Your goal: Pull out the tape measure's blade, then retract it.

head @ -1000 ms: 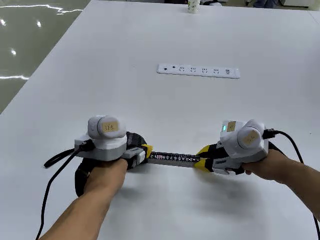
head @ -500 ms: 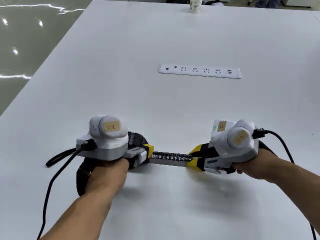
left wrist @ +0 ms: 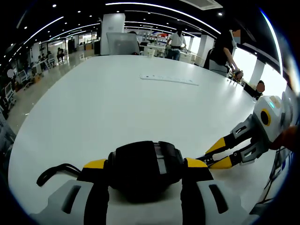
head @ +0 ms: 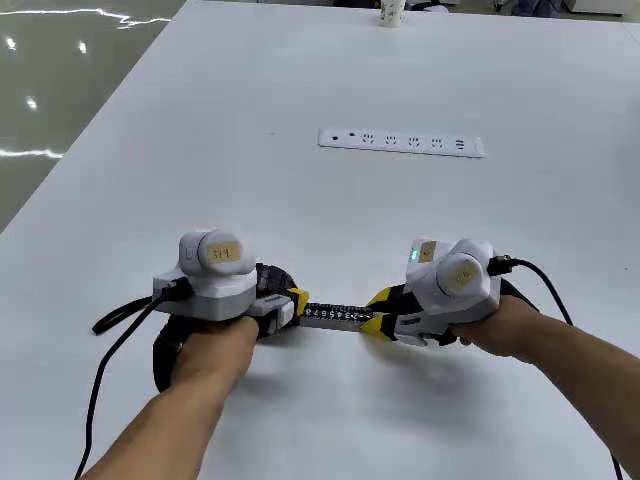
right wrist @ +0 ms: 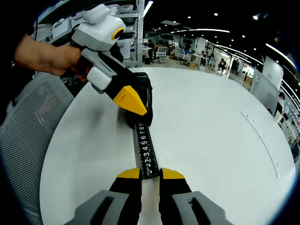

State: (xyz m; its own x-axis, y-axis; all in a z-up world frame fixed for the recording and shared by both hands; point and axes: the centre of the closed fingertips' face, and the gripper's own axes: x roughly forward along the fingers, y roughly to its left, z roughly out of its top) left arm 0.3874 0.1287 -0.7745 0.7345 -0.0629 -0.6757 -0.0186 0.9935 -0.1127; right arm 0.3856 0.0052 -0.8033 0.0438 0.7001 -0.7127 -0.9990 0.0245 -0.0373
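The black tape measure case [left wrist: 145, 168] sits clamped between the yellow-tipped jaws of my left gripper [head: 284, 305], low on the white table. Its case [right wrist: 140, 98] also shows in the right gripper view, under the left gripper [right wrist: 125, 99]. A short stretch of numbered blade [head: 335, 317] runs from the case to my right gripper [head: 377, 312]. In the right gripper view the blade [right wrist: 145, 150] ends between my right gripper's jaws [right wrist: 150, 174], which are shut on its tip. My right gripper [left wrist: 220, 154] also appears at the right of the left gripper view.
A white power strip [head: 400, 142] lies flat farther back on the table [head: 330, 210]. A cup [head: 391, 11] stands at the far edge. Black cables [head: 115, 320] trail from both grippers. People stand beyond the table [left wrist: 225, 47].
My right gripper has moved left toward the case with the blade tip held, and the exposed blade has grown shorter. The left gripper and case have stayed put.
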